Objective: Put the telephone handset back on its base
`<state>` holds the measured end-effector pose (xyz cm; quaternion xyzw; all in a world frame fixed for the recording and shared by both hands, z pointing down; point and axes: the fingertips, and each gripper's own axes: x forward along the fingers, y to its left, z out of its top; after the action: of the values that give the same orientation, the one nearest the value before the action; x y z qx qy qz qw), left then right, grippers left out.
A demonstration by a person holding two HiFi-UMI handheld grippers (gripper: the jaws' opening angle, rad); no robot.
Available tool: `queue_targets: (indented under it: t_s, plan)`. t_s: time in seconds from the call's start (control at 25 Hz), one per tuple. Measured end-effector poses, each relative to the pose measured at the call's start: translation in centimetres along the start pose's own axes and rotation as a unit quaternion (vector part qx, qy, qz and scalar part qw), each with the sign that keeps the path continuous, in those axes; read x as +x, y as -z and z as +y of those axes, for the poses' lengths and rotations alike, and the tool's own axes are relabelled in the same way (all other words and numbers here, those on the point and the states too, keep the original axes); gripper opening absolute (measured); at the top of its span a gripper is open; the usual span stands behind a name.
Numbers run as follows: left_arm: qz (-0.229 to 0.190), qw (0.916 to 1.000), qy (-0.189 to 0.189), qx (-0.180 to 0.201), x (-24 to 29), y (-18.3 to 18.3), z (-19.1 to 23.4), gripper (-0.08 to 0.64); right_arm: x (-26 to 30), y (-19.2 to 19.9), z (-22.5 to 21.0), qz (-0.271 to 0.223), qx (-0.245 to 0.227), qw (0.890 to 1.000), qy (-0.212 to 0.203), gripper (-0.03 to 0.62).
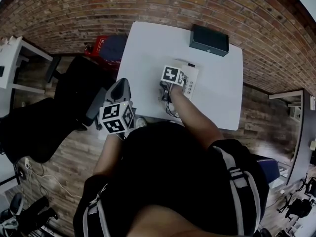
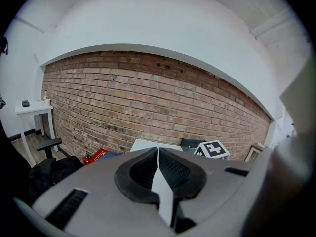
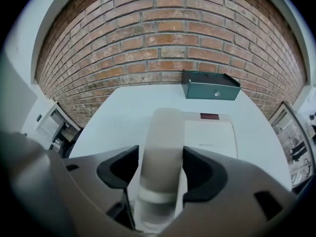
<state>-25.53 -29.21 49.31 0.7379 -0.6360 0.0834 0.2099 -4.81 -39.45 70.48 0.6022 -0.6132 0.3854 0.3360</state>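
Right gripper view: the beige plastic telephone handset (image 3: 163, 132) is straddled, ungripped, by the right hand-held gripper (image 3: 160, 171), jaws spread wide. The left hand-held gripper (image 2: 158, 168) is seen closed together, empty.

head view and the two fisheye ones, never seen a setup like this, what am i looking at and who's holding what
There is no robot here. A person holds a two-jaw gripper in each hand. The head view comes from a camera on the person's head, looking steeply down. The other two cameras ride on the grippers and look along their jaws.

On the white table lie a telephone base and a dark box.

The right gripper is over the base with the handset between its jaws, which stand wide and seem not to squeeze it.

The left gripper is shut and empty, held beside the table.
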Motion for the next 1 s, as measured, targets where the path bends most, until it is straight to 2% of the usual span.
queue_targets:
  t_s: [0.24, 0.36, 0.48, 0.68, 0.72, 0.8, 0.92, 1.0]
  plan:
    - [0.005, 0.9999, 0.009, 0.001, 0.3, 0.2, -0.4, 0.009, -1.5, -1.2, -0.1, -0.056, 0.067, 0.995, -0.054, 0.253]
    - [0.009, 0.9998, 0.018, 0.003, 0.7, 0.4, -1.0, 0.009, -2.8, -2.1, -0.4, -0.091, 0.081, 0.99, -0.07, 0.256]
    - [0.01, 0.9994, 0.032, 0.008, 1.2, 0.4, -1.9, 0.009, -4.9, -3.7, -0.6, -0.142, 0.084, 0.983, -0.086, 0.256]
    - [0.01, 0.9983, 0.055, 0.016, 2.3, 0.0, -3.8, 0.01, -10.6, -7.1, -1.8, -0.26, 0.048, 0.959, -0.108, 0.252]
    - [0.01, 0.998, 0.059, 0.018, 2.5, -0.1, -4.1, 0.009, -11.8, -7.6, -2.4, -0.279, 0.04, 0.954, -0.103, 0.229]
    - [0.01, 0.9974, 0.068, 0.021, 3.0, -0.3, -4.8, 0.009, -14.3, -8.5, -3.7, -0.316, 0.031, 0.944, -0.088, 0.126]
    - [0.008, 0.9962, 0.082, 0.028, 3.7, -0.6, -6.1, 0.009, -17.8, -9.6, -5.8, -0.364, 0.008, 0.93, -0.054, 0.016]
    - [0.007, 0.9954, 0.09, 0.034, 4.1, -0.7, -7.0, 0.009, -20.1, -10.0, -6.6, -0.395, -0.023, 0.918, -0.036, 0.0]
